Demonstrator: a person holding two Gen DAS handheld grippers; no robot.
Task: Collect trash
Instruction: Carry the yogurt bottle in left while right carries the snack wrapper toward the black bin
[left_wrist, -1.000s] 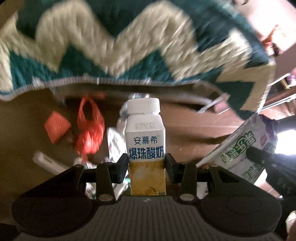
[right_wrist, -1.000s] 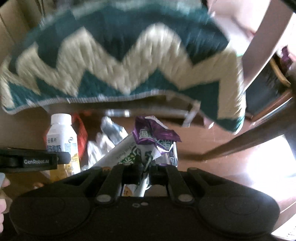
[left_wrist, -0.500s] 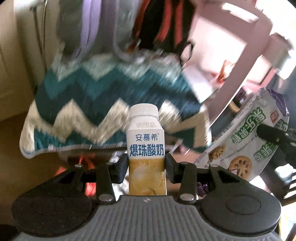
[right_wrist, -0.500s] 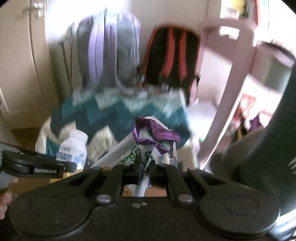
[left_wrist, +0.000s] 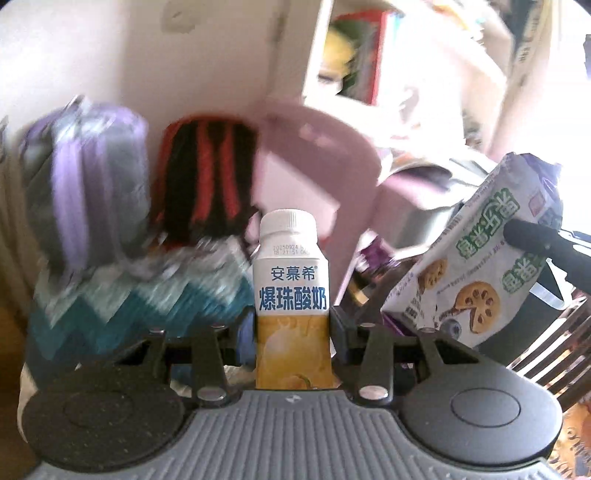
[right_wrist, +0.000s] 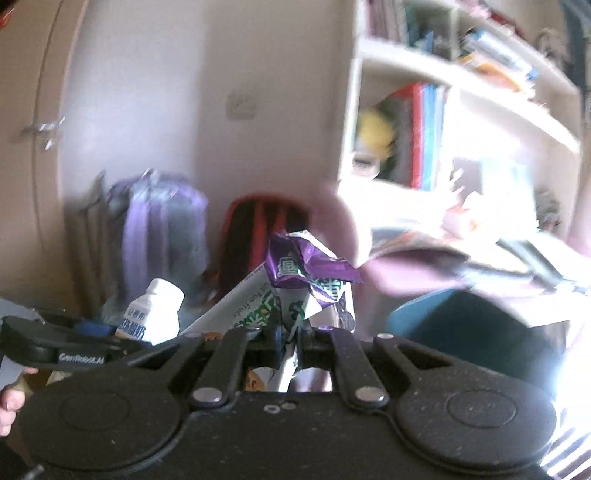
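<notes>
My left gripper (left_wrist: 292, 325) is shut on a white and yellow yogurt bottle (left_wrist: 291, 291) with a white cap, held upright in the air. My right gripper (right_wrist: 289, 338) is shut on a crumpled white, green and purple snack wrapper (right_wrist: 295, 291). The wrapper also shows at the right of the left wrist view (left_wrist: 487, 266), with a black finger of the right gripper (left_wrist: 543, 243) across it. The bottle shows at the left of the right wrist view (right_wrist: 153, 314), behind the left gripper's black finger (right_wrist: 55, 347).
A purple and grey backpack (left_wrist: 77, 184) and a black and red backpack (left_wrist: 207, 177) stand against the wall. A teal zigzag blanket (left_wrist: 140, 306) lies below them. A pink chair (left_wrist: 317, 155), a bookshelf (right_wrist: 443, 122) and a cluttered desk (right_wrist: 480, 240) are to the right.
Both grippers have risen and tilted up from the floor with the bottle and wrapper held. The view went from blanket and floor litter to backpacks, wall and bookshelf.
</notes>
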